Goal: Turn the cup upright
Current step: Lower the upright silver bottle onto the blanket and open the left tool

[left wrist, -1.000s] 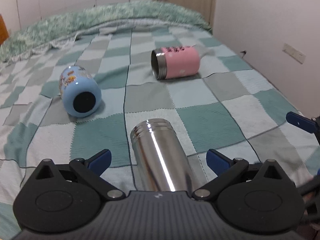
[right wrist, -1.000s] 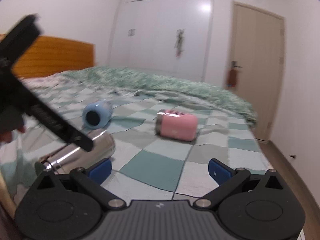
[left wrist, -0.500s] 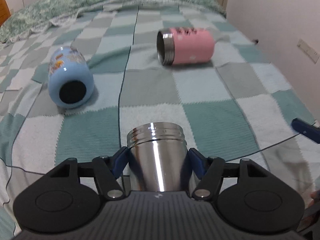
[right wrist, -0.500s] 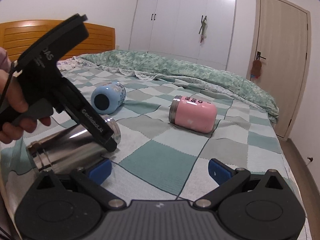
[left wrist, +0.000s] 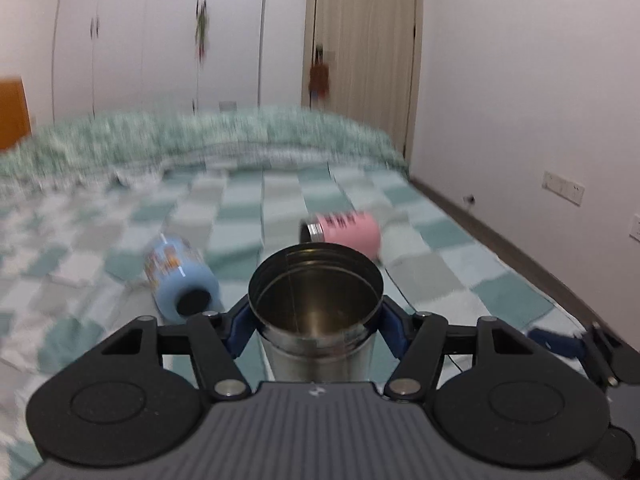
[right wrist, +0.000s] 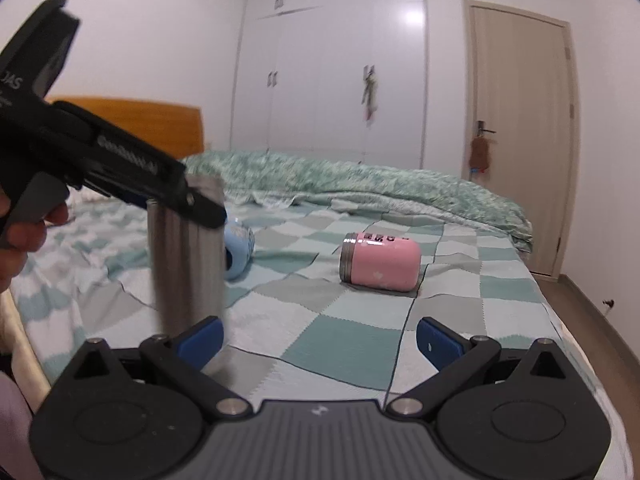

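Note:
My left gripper [left wrist: 316, 328] is shut on a steel cup [left wrist: 316, 308]. The cup stands nearly upright with its open mouth facing up, held near its rim; in the right wrist view the steel cup [right wrist: 186, 256] hangs just above the bed under the left gripper [right wrist: 168, 196]. A pink cup [left wrist: 348, 232] lies on its side further back right, also in the right wrist view [right wrist: 380, 260]. A blue cup [left wrist: 180, 280] lies on its side at the left, its base toward me. My right gripper [right wrist: 320, 338] is open and empty over the bed.
The bed is covered with a green, grey and white checked blanket [right wrist: 352, 344], with a rumpled green quilt [right wrist: 360, 184] at the back. A wall [left wrist: 540, 120] runs close along the right side. A wooden headboard [right wrist: 160, 128] stands at the left.
My left gripper closed on the steel cup, lifted it and turned it from lying flat to nearly upright. The right gripper stayed open and shifted little.

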`<state>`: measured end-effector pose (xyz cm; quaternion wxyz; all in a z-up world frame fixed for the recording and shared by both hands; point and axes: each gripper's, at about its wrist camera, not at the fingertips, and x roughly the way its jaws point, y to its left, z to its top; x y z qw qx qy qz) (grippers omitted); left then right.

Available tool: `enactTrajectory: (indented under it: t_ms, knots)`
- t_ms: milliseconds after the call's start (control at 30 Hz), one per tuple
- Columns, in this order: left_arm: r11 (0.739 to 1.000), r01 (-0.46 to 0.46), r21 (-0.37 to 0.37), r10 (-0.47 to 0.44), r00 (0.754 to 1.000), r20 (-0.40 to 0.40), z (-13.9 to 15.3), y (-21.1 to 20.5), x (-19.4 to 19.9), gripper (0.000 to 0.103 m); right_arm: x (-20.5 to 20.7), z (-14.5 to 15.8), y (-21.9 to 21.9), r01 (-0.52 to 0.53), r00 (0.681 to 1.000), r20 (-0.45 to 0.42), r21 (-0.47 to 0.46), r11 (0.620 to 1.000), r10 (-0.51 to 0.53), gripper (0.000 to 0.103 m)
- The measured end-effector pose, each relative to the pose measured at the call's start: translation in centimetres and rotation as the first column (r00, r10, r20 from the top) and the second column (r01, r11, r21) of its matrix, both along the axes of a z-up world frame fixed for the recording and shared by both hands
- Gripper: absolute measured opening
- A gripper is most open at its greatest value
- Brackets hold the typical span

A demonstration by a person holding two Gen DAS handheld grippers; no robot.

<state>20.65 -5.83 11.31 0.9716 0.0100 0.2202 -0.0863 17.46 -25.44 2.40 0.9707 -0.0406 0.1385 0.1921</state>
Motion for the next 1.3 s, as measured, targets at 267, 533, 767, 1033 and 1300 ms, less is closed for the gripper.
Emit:
enactTrajectory:
  t_ms: [267,533,767,1033,1300]
  knots:
    - [0.999,-0.03,0.029,0.028,0.995,0.098,-1.9,0.3,-0.2,0.065,-1.7,-0.8,0.3,0.056,0.998,0.016,0.045,0.997,-0.056,0.103]
    - [0.998,-0.03,0.047,0.026,0.996,0.08,-4.9,0.6,0.6,0.065,-1.0,-1.6,0.5,0.072,0.997,-0.007,0.057,0.996,-0.071,0.103]
    - [0.999,-0.022,0.044,0.018,0.995,0.096,-5.3,0.9,0.8,0.065,-0.8,-1.8,0.7,0.068,0.998,-0.006,0.053,0.996,-0.068,0.103]
    - [0.996,-0.041,0.076,0.033,0.993,0.109,-4.3,0.6,0.4,0.095,-1.0,-1.7,0.5,0.069,0.998,-0.001,0.065,0.996,-0.069,0.103]
    - [0.999,-0.029,0.02,0.025,0.987,0.157,-3.1,1.1,-1.6,0.103,-1.7,-1.6,0.4,0.071,0.997,0.028,0.082,0.994,-0.073,0.103]
